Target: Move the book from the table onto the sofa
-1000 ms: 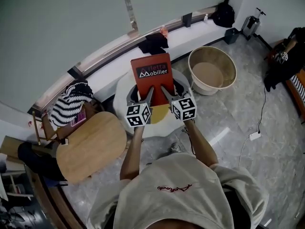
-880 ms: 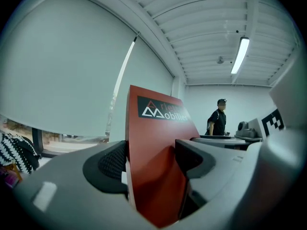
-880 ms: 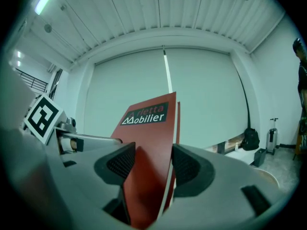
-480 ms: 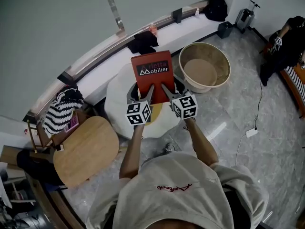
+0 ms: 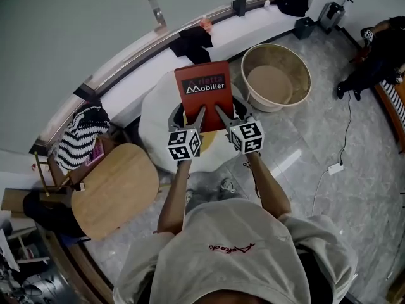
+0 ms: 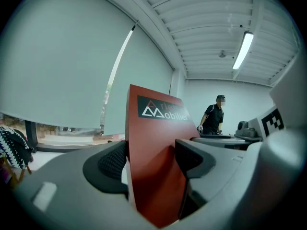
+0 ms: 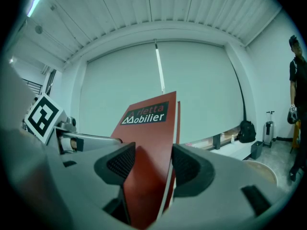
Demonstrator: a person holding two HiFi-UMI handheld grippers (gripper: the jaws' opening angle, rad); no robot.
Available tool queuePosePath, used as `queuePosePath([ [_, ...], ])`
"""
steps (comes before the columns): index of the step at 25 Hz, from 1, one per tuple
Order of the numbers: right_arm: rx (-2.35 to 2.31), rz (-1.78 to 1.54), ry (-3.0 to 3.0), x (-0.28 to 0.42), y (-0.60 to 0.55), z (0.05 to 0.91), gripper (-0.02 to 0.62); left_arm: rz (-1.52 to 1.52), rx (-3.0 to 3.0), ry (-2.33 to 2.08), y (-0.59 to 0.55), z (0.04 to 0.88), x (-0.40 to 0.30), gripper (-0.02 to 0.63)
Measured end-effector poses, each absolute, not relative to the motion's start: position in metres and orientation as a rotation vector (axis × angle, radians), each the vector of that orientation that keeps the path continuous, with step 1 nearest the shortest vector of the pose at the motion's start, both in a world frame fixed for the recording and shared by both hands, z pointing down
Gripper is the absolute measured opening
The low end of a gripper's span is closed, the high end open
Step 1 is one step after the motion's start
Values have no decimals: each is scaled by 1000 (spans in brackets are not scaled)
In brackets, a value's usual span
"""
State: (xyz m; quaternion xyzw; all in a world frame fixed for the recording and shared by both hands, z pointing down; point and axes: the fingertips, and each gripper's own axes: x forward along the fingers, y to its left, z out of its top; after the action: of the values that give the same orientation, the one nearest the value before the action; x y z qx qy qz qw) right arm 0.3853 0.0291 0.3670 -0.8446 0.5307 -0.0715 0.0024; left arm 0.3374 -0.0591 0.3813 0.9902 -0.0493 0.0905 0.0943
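The red book (image 5: 202, 94) bears a black label reading "Mobilier" in white. The left claw (image 5: 199, 114) and right claw (image 5: 219, 111) each pinch its lower edge, holding it raised above the round white tabletop (image 5: 155, 119).

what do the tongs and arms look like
Both the left tongs and right tongs are grey, with slim tapering jaws lined with black ribbed pads. Each carries a white cube printed with black square markers. The person wears a pale short-sleeved top with red script.
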Motion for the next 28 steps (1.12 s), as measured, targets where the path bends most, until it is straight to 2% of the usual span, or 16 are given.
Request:
queuePosePath([
  [21,-2675,-417,1591,350,-72,428,250,437,2877,-68,-161,442,304,322],
  [28,-2648,-542,1627,348,-79,481,250,521,2819,-108,-165,497,298,322],
])
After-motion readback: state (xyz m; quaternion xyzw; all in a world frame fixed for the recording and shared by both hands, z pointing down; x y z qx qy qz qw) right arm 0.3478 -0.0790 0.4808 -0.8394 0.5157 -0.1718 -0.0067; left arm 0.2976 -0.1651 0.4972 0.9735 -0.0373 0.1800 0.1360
